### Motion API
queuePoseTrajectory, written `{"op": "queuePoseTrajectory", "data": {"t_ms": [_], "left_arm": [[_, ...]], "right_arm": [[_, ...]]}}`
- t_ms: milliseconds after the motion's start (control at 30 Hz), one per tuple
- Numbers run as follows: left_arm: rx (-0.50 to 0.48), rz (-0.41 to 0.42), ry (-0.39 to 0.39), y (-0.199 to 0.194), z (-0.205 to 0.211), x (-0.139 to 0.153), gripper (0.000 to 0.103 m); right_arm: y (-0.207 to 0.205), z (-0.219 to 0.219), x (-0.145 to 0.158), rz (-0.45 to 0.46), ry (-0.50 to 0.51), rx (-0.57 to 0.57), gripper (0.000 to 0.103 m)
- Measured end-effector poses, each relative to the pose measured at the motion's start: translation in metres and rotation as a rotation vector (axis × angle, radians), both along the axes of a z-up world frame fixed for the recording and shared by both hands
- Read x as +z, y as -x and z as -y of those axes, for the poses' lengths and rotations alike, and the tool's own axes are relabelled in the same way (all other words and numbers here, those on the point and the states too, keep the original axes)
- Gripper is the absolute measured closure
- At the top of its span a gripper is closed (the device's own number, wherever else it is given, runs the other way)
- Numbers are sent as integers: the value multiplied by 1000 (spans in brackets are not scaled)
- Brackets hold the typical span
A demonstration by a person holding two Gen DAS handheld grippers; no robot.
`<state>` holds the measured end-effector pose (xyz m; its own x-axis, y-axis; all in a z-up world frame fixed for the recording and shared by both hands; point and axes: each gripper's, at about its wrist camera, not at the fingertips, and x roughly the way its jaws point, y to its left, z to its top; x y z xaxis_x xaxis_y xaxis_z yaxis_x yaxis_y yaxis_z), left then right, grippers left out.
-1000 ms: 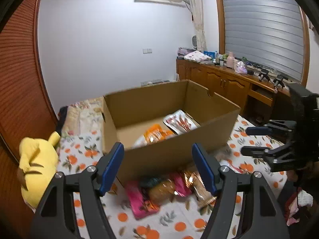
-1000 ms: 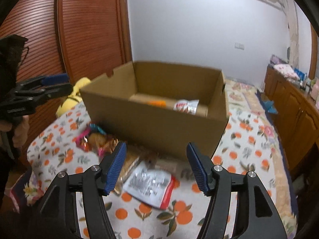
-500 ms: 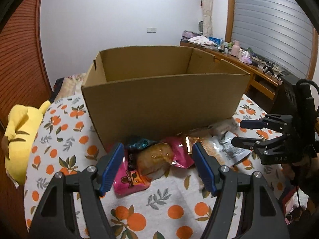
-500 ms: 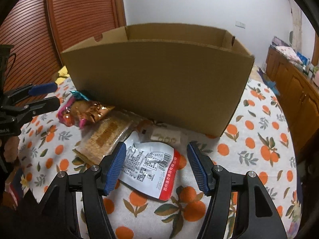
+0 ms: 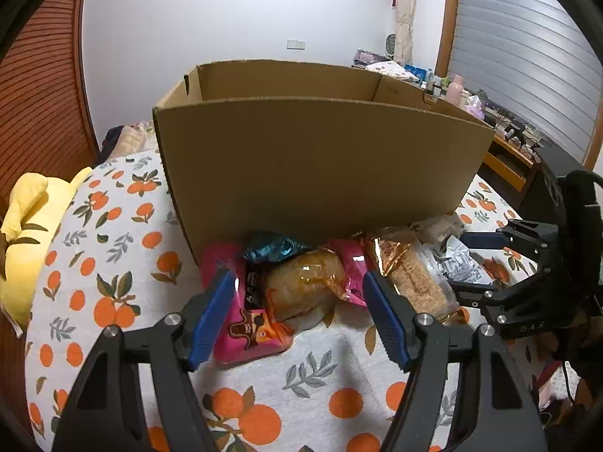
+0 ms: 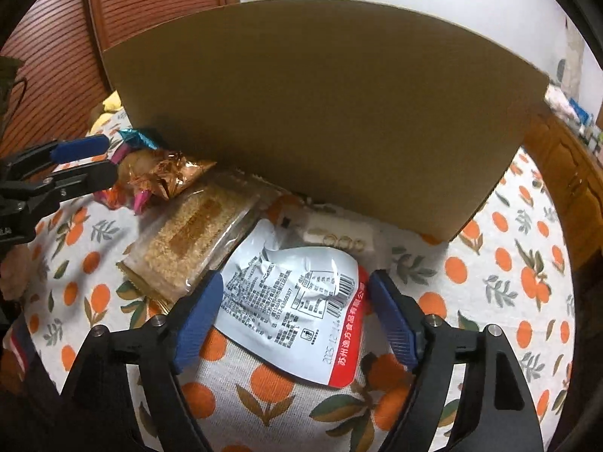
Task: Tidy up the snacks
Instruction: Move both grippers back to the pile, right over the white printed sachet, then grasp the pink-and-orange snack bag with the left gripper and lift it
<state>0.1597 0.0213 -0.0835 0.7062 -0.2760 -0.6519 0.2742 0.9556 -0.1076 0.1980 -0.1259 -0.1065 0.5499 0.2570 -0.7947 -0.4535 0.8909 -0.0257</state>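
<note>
A large cardboard box (image 5: 320, 165) stands on the orange-print cloth, its near wall facing me. Snacks lie in front of it: a pink packet (image 5: 248, 335), a wrapped bun (image 5: 301, 286), a teal wrapper (image 5: 275, 246) and a gold-edged cracker pack (image 5: 410, 278). My left gripper (image 5: 297, 316) is open and low over the bun and the pink packet, which lie between its fingers. A white pouch with a red edge (image 6: 301, 301) lies between the fingers of my right gripper (image 6: 292, 316), whose jaws are opening without pressing on it. The cracker pack (image 6: 192, 237) lies just left of the pouch.
A yellow plush toy (image 5: 26, 226) lies at the cloth's left edge. A wooden cabinet (image 5: 505, 158) with clutter on top stands behind to the right. A small white packet (image 6: 339, 237) rests against the box. Bare cloth (image 6: 527, 282) shows right of the pouch.
Both grippers have come down toward the snacks in front of the box, so the box's inside is out of sight. The right jaws stand wider than before.
</note>
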Motion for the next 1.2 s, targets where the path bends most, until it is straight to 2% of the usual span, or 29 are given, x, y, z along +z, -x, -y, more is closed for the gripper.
{"op": "queuePoseTrajectory", "data": {"t_ms": [400,433,467,600,767,867,933,1000,1033,1200], "left_arm": [[-22,19,-23,-1,6,0,32],[-30,21,-25,-1,7,1,35],[-43,21,-26,-1,8,2,41],[-79,14,-35,-1,14,5,52],[-99,-17,-64,-7,21,0,52],[-99,-24,-78,-13,23,0,45],[-115,-32,-88,-17,26,-1,35],[-126,-31,-150,-21,32,-4,34],[-128,-34,-159,-22,33,-6,30],[-154,-46,-166,-26,33,-7,28]], "right_arm": [[7,12,1,-4,-6,-4,21],[8,13,1,0,-4,-4,20],[8,13,1,2,-1,-3,19],[7,9,-1,3,-4,-5,19],[6,5,-1,6,-2,-8,19],[6,5,-1,6,-3,-9,19],[6,6,-1,6,-3,-9,19],[6,7,-1,5,-3,-9,19],[6,7,-1,5,-3,-9,19],[6,7,-1,5,-4,-9,19]]}}
